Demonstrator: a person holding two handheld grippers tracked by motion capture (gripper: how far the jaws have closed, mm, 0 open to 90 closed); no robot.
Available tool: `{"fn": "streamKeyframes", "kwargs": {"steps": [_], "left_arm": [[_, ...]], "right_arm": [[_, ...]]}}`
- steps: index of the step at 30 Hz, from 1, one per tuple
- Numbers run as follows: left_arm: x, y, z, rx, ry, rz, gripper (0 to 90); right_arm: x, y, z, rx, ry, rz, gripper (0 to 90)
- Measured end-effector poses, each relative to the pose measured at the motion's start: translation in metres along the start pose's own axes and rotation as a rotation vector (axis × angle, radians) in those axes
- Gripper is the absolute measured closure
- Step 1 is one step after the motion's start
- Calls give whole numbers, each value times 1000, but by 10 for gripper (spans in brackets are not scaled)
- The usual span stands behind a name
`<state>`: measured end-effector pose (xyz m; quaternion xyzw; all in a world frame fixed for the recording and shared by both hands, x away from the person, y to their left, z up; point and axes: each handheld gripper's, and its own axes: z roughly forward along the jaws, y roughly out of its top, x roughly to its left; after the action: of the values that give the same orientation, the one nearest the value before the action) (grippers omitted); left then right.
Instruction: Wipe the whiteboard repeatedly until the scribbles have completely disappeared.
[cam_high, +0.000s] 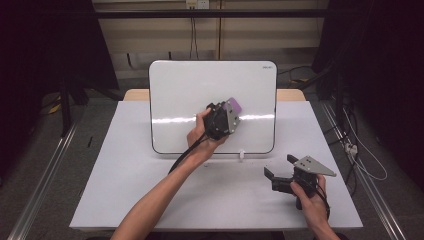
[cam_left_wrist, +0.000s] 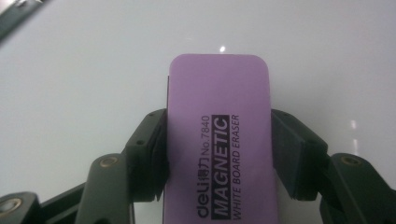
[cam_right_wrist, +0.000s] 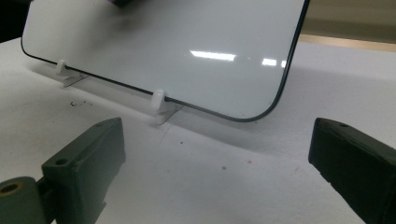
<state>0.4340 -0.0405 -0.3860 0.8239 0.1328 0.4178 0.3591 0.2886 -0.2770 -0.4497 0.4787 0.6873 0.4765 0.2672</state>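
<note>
A whiteboard (cam_high: 185, 95) leans on small white stands at the back of the table. My left gripper (cam_high: 226, 114) is shut on a purple magnetic whiteboard eraser (cam_high: 233, 106), held against the board's middle. In the left gripper view the eraser (cam_left_wrist: 219, 135) sits squeezed between both black jaws, its printed back facing the camera, the blank board (cam_left_wrist: 93, 70) behind it. My right gripper (cam_high: 278, 170) rests low over the table at the front right, open and holding nothing. Its view has the board's lower right corner (cam_right_wrist: 261, 112) and a white stand (cam_right_wrist: 160, 103) ahead.
The white table (cam_high: 125, 170) carries the board; a strip of wooden top (cam_high: 136, 94) shows behind it. A second white stand (cam_right_wrist: 61, 69) holds the board's bottom edge. Cables (cam_high: 360, 150) lie on the floor at the right, a metal rail (cam_high: 40, 180) at the left.
</note>
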Motion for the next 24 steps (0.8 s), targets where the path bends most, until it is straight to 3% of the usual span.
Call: {"fn": "streamKeyframes", "kwargs": {"steps": [2, 4, 5, 9, 12, 14, 16, 19, 24], "left_arm": [[-4, 0, -1, -5, 4, 26, 413], [2, -1, -1, -1, -10, 15, 414], [6, -1, -2, 10, 9, 25, 414], [34, -9, -8, 25, 67, -13, 414], [61, -18, -14, 31, 113, -78, 414], [76, -24, -19, 38, 149, -92, 413], [84, -30, -22, 42, 149, -115, 414], [74, -31, -22, 46, 161, -88, 414], [39, -35, -23, 20, 98, -61, 413]], "right_arm": [[1, 0, 1, 3, 2, -2, 36], [1, 0, 1, 3, 4, 1, 36], [1, 0, 1, 4, 3, 0, 37], [-1, 0, 1, 6, 1, 5, 36], [-1, 0, 1, 4, 0, 6, 36], [-1, 0, 1, 4, -4, 2, 37], [-1, 0, 1, 3, -4, 3, 37], [-1, -1, 2, 7, -4, 5, 37], [1, 0, 2, 6, -1, -3, 36]]}}
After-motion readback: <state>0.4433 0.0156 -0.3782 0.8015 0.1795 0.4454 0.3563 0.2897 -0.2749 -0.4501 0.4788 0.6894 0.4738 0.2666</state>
